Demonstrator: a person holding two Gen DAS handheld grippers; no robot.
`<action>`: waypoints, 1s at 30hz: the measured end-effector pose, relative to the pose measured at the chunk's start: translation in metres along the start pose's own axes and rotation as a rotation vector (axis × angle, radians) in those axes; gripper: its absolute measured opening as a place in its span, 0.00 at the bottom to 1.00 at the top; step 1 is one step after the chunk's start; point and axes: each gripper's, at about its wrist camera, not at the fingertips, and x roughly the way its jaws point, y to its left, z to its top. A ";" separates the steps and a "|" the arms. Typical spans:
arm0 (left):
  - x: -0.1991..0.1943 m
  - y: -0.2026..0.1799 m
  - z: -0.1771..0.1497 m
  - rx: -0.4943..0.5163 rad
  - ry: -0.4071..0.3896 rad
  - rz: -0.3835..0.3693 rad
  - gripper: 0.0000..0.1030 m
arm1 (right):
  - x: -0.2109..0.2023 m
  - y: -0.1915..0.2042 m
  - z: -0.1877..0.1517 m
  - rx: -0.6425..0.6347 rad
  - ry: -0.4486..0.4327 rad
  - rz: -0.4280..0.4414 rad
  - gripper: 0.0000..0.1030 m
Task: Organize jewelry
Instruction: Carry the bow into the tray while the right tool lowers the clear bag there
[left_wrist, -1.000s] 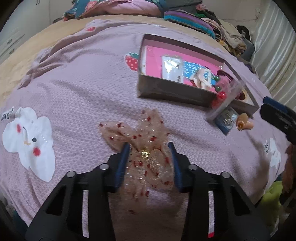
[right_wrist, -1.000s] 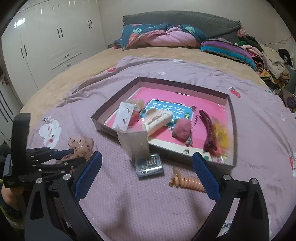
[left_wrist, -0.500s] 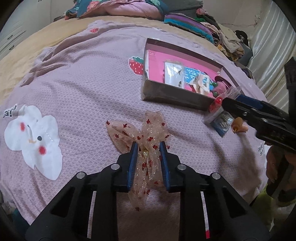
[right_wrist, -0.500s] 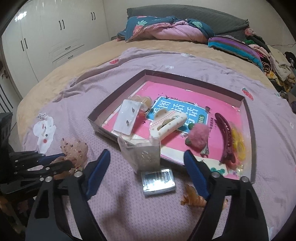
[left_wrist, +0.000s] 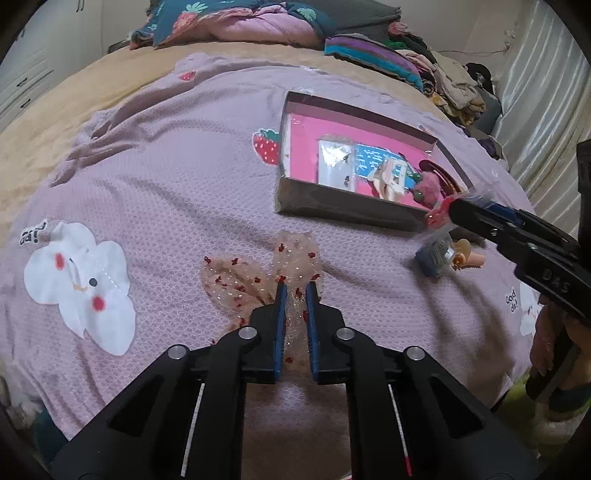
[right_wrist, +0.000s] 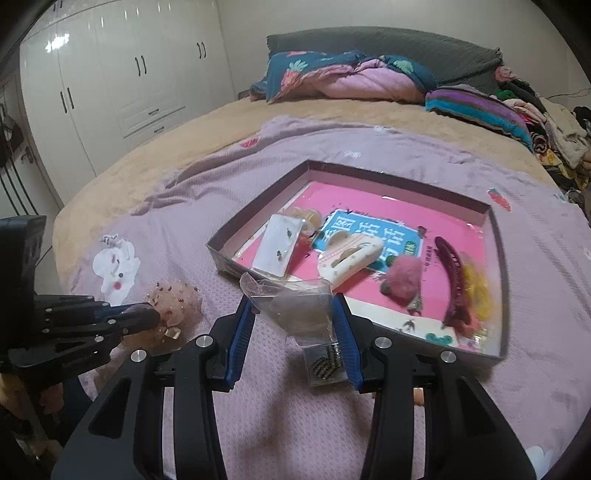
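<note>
Bow (left_wrist: 258, 284) pinched in closed left jaws, clear packet (right_wrist: 295, 310) between just-closing right jaws, seemingly gripped.

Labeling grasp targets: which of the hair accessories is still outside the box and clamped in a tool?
The sheer beige bow with red dots, on the blanket in front of the box; the left tool pinches its middle. The dark red claw clip and cream clip lie inside.

Right tool (right_wrist: 293, 314) hides much of the small box (right_wrist: 325, 363) beneath it

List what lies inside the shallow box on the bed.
Inside the box: a white card of earrings, a cream hair clip, a pink pompom, a dark red claw clip, yellow hair ties. They partly cover a pink printed sheet.
</note>
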 end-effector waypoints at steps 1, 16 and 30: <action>-0.002 -0.003 0.000 0.009 -0.004 0.002 0.03 | -0.006 -0.002 -0.001 0.003 -0.007 -0.002 0.40; -0.018 -0.041 0.013 0.083 -0.036 -0.011 0.01 | -0.061 -0.037 -0.006 0.070 -0.099 -0.075 0.40; -0.027 -0.079 0.035 0.134 -0.052 -0.061 0.01 | -0.105 -0.078 -0.009 0.135 -0.178 -0.128 0.40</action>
